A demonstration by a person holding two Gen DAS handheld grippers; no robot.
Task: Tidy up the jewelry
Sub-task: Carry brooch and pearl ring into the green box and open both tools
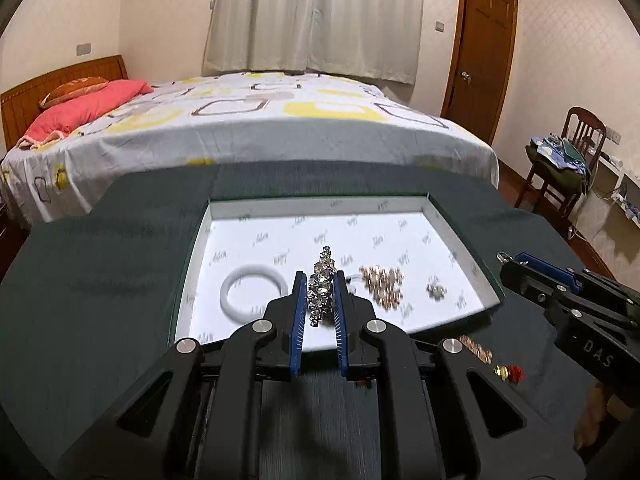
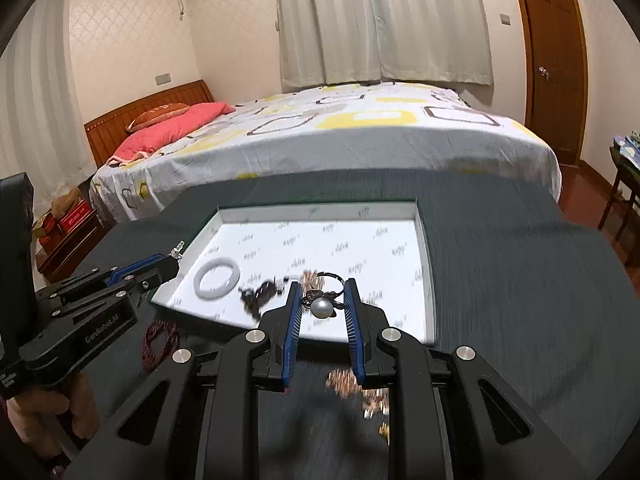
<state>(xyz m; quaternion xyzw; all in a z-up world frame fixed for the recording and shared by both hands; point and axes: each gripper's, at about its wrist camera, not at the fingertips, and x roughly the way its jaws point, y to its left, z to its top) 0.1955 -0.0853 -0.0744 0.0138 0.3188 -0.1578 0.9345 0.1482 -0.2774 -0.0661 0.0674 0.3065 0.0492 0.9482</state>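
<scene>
A shallow white tray (image 1: 460, 240) lies on a dark green cloth. My left gripper (image 1: 319, 280) is shut on a crystal rhinestone piece (image 1: 322, 292) and holds it over the tray's near edge. In the tray lie a white bangle (image 1: 253, 294), a rose-gold chain pile (image 1: 382, 282) and a small crystal piece (image 1: 435, 291). My right gripper (image 2: 322, 290) is shut on a pearl ring (image 2: 323, 307) over the tray's near edge (image 2: 430, 280). The bangle (image 2: 217, 279) and a dark blurred piece (image 2: 260, 295) also show in the right wrist view.
On the cloth outside the tray lie a dark red beaded bracelet (image 2: 160, 342), a rose-gold chain (image 1: 476, 350) and a red and gold piece (image 1: 509, 372). More chain (image 2: 360, 390) lies under my right gripper. A bed (image 1: 240, 120) stands behind the table.
</scene>
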